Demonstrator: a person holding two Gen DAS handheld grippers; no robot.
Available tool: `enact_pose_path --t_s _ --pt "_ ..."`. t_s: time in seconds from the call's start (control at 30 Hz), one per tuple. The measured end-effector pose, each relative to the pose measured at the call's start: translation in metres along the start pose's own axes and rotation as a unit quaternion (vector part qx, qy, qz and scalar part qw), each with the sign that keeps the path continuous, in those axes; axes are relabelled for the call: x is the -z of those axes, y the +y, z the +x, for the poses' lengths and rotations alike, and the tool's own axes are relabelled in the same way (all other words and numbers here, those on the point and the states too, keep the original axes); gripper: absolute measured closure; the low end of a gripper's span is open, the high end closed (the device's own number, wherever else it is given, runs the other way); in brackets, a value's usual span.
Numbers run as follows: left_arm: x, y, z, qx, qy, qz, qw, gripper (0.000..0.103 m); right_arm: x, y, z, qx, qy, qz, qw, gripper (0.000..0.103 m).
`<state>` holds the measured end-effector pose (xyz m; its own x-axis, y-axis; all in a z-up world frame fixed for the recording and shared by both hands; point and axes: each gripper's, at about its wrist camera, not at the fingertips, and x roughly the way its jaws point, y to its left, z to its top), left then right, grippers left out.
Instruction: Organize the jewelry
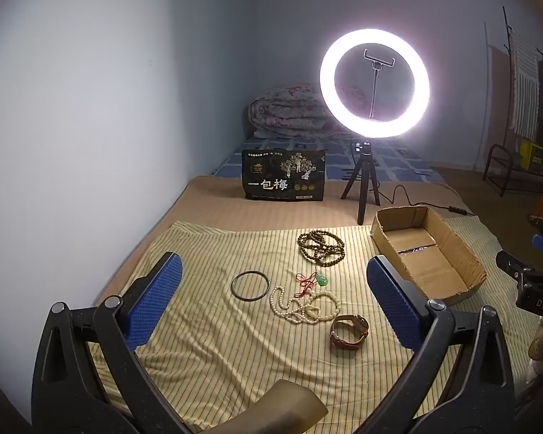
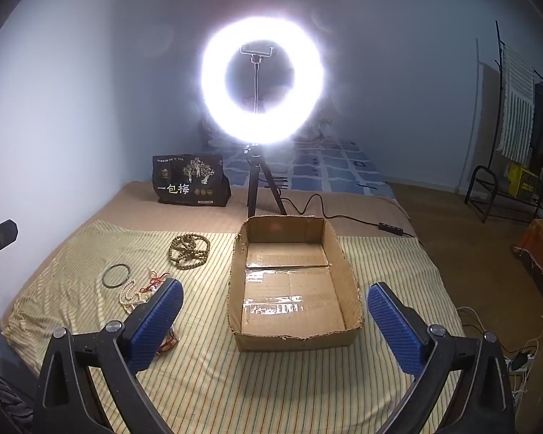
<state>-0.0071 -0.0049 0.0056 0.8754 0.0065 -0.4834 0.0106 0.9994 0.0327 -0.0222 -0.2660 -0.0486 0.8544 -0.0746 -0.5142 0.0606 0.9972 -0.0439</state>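
Left gripper (image 1: pixel 273 298): jaws spread wide, holding nothing; it hovers above the striped cloth (image 1: pixel 206 354) with the jewelry grouped between its fingers in the left wrist view.
Right gripper (image 2: pixel 275 320): jaws spread wide, holding nothing; it faces the cardboard box (image 2: pixel 349 278).
Surface: a bed, with the striped cloth laid over a tan mattress cover.
Jewelry location: all pieces lie on the cloth, left of the box; none is in the box.
Items: brown bead strand (image 1: pixel 320 246) farthest away; dark bangle (image 1: pixel 250 286); green pendant (image 1: pixel 322 280) on a red cord (image 1: pixel 305 284); white bead strand (image 1: pixel 304 309); brown leather watch (image 1: pixel 348 332) nearest the camera.
Box state: open top, empty, taped floor, ragged rim.
Task progress: judged not yet begun.
Risk, tangling: the red cord touches or overlaps the white bead strand; lifting either could drag the other.
Risk, cloth pinch: the cloth is soft and wrinkled; jaws closing low on a flat piece such as the bangle could catch fabric and shift the neighbouring pieces.
Risk, trailing loops: a strand gripped at one point will hang and could snag on the ragged box rim.
Risk, glare: the ring light (image 2: pixel 262 81) washes out the right wrist view, which could hinder aiming.
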Motion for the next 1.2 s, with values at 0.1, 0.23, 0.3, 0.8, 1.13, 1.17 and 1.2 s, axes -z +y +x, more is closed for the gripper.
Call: enact_pose_path --t_s 0.1,0.23,0.3,0.8,1.13,1.17,1.2 --pt "-0.0019 0.0022 0.0027 -0.001 0.001 0.002 1.0 0.0 0.0001 -0.0006 -0.0007 0.002 0.001 0.001 1.0 0.0" --pt "-0.0007 0.0024 0.0045 0.0 0.001 0.0 1.0 0.0 0.0016 -0.0004 -0.0002 0.003 0.002 0.0 1.0 0.0" --pt "-0.0012 0.002 0.0043 0.0 0.001 -0.001 1.0 0.0 0.0015 0.0011 -0.0008 0.002 0.002 -0.001 1.0 0.0" --pt "-0.004 0.0012 0.003 0.0 -0.001 0.001 1.0 0.0 0.0036 0.0008 -0.0001 0.002 0.003 0.003 1.0 0.0" --pt "-0.0028 -0.001 0.0036 0.0 0.002 0.003 1.0 0.0 0.0057 0.0016 0.0016 0.0 0.007 0.002 1.0 0.0" --pt "-0.0027 -0.0023 0.0039 -0.001 0.004 0.004 1.0 0.0 0.006 0.0017 0.0032 -0.001 0.009 0.002 1.0 0.0" --pt "-0.0031 -0.0016 0.0049 -0.001 0.005 0.004 1.0 0.0 0.0063 0.0018 0.0043 -0.001 0.011 0.003 1.0 0.0"
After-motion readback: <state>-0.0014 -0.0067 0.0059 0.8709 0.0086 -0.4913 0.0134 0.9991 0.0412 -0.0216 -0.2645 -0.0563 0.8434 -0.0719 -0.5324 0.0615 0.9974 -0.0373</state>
